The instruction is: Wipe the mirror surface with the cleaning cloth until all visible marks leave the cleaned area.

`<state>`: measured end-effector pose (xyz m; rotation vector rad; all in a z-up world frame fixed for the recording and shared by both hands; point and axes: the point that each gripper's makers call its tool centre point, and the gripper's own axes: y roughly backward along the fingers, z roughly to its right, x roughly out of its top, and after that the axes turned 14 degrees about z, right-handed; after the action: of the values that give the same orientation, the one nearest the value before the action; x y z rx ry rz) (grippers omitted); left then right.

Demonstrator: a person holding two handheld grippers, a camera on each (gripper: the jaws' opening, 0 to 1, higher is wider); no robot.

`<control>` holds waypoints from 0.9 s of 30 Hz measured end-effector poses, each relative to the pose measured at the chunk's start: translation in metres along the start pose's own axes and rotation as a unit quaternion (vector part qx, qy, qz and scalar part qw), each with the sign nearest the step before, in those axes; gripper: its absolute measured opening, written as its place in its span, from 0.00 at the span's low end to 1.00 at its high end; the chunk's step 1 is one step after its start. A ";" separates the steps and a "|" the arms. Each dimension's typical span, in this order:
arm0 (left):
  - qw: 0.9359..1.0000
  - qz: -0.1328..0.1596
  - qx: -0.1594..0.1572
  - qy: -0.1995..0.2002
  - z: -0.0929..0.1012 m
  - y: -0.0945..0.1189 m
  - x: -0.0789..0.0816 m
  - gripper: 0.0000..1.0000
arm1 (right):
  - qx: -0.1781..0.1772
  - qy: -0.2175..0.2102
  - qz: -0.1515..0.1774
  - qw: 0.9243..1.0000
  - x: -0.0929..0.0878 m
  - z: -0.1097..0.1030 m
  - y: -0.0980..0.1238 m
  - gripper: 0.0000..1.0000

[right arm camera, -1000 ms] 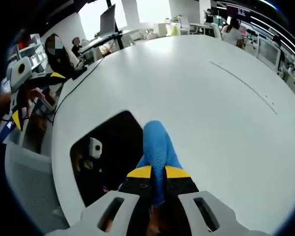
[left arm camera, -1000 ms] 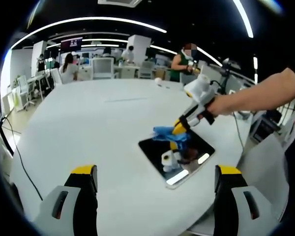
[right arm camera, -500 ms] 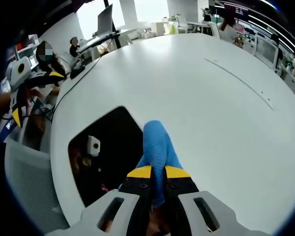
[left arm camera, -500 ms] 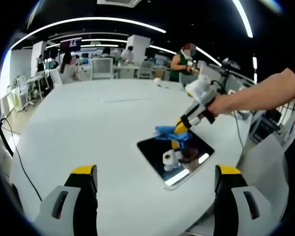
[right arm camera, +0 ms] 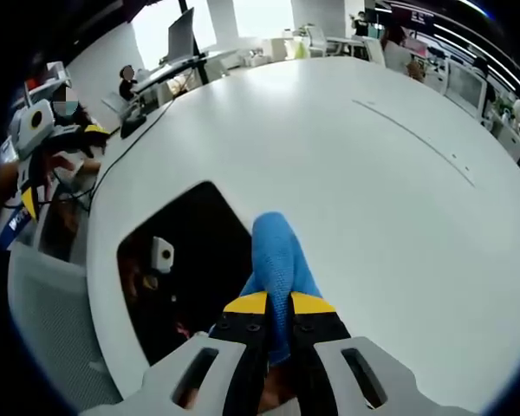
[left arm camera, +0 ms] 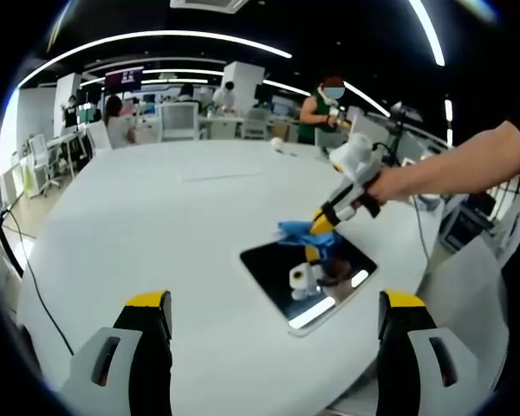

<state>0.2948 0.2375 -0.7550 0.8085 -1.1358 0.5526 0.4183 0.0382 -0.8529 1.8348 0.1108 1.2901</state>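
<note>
A square mirror lies flat on the white round table, to the right of centre in the left gripper view. The blue cleaning cloth hangs over the mirror's far edge, with my right gripper shut on it and a person's arm behind. In the right gripper view the cloth sticks out from between the shut yellow-tipped jaws of the right gripper, beside the dark mirror. My left gripper stands open near the table's front edge, its jaws wide apart and holding nothing.
The table's near edge runs just below the mirror. A grey chair stands by the table. Desks, chairs, monitors and several people fill the office behind. A black cable trails off the table's left side.
My right gripper has carried the cloth slightly along the mirror's far edge; in its own view the mirror has slid a little toward the upper left. The left gripper has stayed still.
</note>
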 end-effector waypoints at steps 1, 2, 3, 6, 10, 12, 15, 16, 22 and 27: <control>1.000 0.000 0.000 0.000 0.000 0.000 0.000 1.00 | 0.000 0.000 0.000 1.000 0.000 -0.001 0.001 0.02; 1.000 0.000 0.000 -0.001 0.000 0.000 0.000 1.00 | 0.000 0.000 0.000 1.000 0.000 -0.001 0.001 0.02; 1.000 0.000 -0.001 -0.001 0.000 -0.001 0.001 1.00 | 0.000 -0.001 0.001 1.000 0.000 0.000 0.001 0.02; 1.000 0.000 -0.001 -0.001 0.000 -0.001 0.001 1.00 | 0.000 0.000 0.001 1.000 0.000 0.000 0.001 0.02; 1.000 0.000 -0.001 -0.001 0.001 -0.002 0.002 1.00 | -0.002 -0.002 0.002 1.000 0.000 0.000 0.001 0.02; 1.000 0.000 -0.001 -0.001 0.001 -0.002 0.002 1.00 | -0.005 -0.003 0.003 1.000 0.000 0.000 0.001 0.02; 1.000 0.000 -0.001 -0.001 0.001 -0.002 0.001 1.00 | -0.013 -0.006 0.008 1.000 -0.001 0.000 0.000 0.03; 1.000 0.000 -0.001 -0.002 0.000 -0.002 0.001 1.00 | -0.015 -0.007 0.009 1.000 -0.001 0.000 0.001 0.03; 1.000 0.003 0.000 -0.002 0.000 -0.001 0.003 1.00 | -0.047 0.000 0.019 0.999 -0.004 -0.003 0.004 0.03; 1.000 0.004 -0.002 -0.005 0.001 -0.001 0.005 1.00 | -0.061 -0.015 0.028 0.998 -0.007 -0.005 0.008 0.03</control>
<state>0.2967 0.2355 -0.7509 0.8044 -1.1488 0.5530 0.4080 0.0324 -0.8515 1.7626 -0.0354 1.2777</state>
